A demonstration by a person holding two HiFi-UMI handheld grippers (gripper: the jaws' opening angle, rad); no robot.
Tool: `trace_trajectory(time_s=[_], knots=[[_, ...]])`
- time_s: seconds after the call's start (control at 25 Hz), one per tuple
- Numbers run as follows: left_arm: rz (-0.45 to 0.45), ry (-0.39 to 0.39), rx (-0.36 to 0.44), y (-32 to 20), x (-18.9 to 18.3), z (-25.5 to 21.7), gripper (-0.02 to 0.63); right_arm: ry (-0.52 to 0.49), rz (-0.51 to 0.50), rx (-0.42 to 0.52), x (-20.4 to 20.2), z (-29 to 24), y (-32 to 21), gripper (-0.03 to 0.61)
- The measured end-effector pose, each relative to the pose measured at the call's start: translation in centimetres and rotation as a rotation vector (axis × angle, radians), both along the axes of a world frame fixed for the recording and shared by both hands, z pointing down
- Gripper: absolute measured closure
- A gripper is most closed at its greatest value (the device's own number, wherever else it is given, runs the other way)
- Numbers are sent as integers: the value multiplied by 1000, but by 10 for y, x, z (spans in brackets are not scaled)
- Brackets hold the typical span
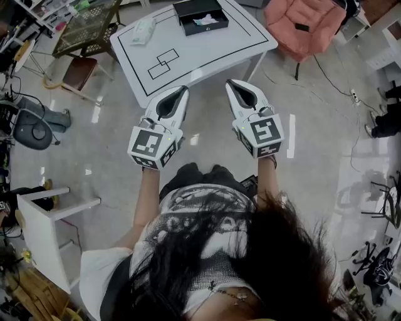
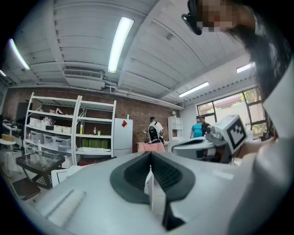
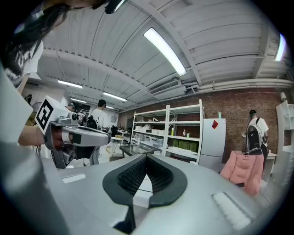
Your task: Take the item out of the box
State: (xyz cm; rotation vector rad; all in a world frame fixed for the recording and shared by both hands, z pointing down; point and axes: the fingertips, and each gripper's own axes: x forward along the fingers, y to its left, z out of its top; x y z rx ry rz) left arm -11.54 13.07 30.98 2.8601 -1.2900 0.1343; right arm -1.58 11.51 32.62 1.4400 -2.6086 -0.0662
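Note:
An open black box (image 1: 200, 15) stands at the far edge of a white table (image 1: 207, 53) marked with black lines. A small white and teal item (image 1: 206, 20) lies inside it. Both grippers are held side by side over the floor, short of the table's near edge and pointing toward it. My left gripper (image 1: 183, 89) (image 2: 150, 153) is shut with its pads meeting and nothing between them. My right gripper (image 1: 230, 83) (image 3: 147, 157) is likewise shut and empty. Each gripper view looks level across the room and shows neither the box nor the item.
A white packet (image 1: 143, 30) lies on the table's left part. A pink chair (image 1: 304, 25) stands right of the table, a wire cart (image 1: 88, 28) left of it, a white stool (image 1: 44, 219) at my left. Shelves (image 3: 174, 133) and several people stand far off.

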Motion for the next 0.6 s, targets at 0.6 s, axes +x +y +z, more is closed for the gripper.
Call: trace_trajectory(time_s=[0.6], knots=[[5, -10, -2, -6, 39, 8, 614, -8, -32, -15, 31, 14, -2, 575]])
